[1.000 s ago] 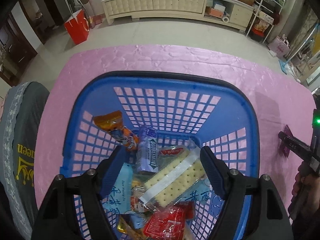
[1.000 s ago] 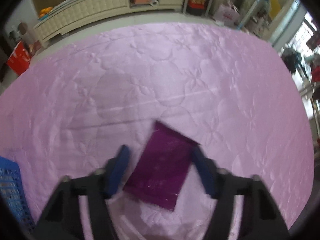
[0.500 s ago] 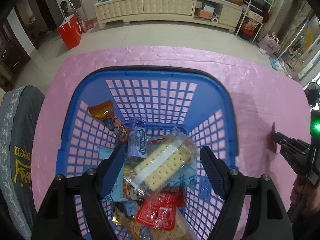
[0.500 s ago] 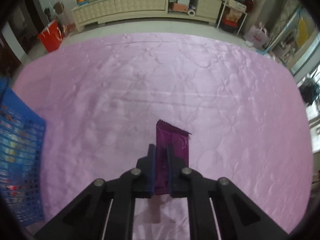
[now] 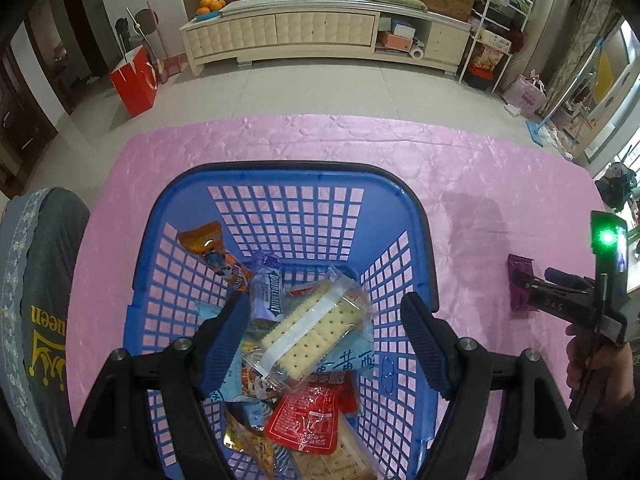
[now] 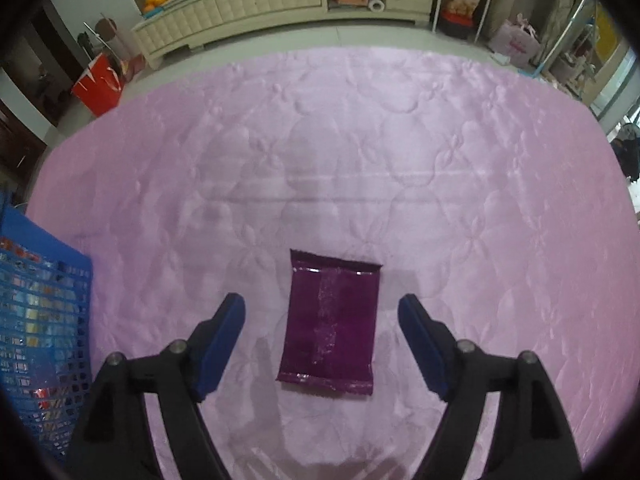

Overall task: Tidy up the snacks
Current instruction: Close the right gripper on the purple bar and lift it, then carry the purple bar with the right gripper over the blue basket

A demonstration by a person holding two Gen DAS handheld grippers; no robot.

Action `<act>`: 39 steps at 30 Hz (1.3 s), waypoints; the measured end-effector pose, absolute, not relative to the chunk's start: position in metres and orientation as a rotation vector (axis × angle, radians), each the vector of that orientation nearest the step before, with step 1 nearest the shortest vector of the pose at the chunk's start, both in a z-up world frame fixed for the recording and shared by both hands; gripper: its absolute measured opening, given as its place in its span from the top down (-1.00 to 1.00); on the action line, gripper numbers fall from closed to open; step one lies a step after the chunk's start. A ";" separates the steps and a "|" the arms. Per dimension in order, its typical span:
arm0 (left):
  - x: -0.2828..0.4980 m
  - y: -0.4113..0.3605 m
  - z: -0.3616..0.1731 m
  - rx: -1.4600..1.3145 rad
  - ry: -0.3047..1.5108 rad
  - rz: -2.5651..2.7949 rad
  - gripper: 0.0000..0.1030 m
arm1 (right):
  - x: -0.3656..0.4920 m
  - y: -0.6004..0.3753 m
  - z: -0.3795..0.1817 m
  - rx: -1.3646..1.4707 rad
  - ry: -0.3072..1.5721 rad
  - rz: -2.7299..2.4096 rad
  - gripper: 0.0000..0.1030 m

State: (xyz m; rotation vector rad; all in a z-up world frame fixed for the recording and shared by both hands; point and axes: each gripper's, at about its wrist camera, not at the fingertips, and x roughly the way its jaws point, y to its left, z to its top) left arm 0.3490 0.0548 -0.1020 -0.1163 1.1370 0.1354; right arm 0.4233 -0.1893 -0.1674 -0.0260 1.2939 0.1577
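A blue plastic basket [image 5: 280, 168] on the pink quilted cloth [image 6: 360, 140] holds several snack packets, with a clear cracker pack [image 5: 316, 332] on top. My left gripper [image 5: 322, 300] hovers open above those packets and grips nothing. A dark purple packet [image 6: 332, 324] lies flat on the cloth to the right of the basket [image 6: 44, 280]. My right gripper [image 6: 320, 301] points down over the packet. Its jaws are opening, and the packet lies between them untouched. In the left wrist view the right gripper [image 5: 560, 300] stands beside the purple packet [image 5: 520, 276].
A person's dark clothing with yellow lettering [image 5: 36, 300] sits against the cloth's left edge. Beyond the cloth are a tiled floor, a red bag [image 5: 134, 80] and a long cream cabinet [image 5: 300, 36]. A hand [image 5: 592, 364] holds the right gripper.
The right gripper closed on the purple packet and stood it on edge, then opened; the packet now lies flat. The left gripper rose a little above the basket.
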 end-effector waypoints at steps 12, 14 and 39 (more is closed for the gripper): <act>0.352 0.069 -0.118 -0.154 1.160 0.138 -0.47 | 0.411 -0.174 -0.175 -0.152 1.256 0.181 0.01; 0.349 0.069 -0.116 -0.167 1.148 0.123 -0.47 | 0.408 -0.170 -0.175 -0.159 1.266 0.200 0.01; 0.250 0.086 -0.024 -0.142 0.966 0.033 -0.47 | 0.297 -0.102 -0.009 -0.148 0.962 0.458 0.01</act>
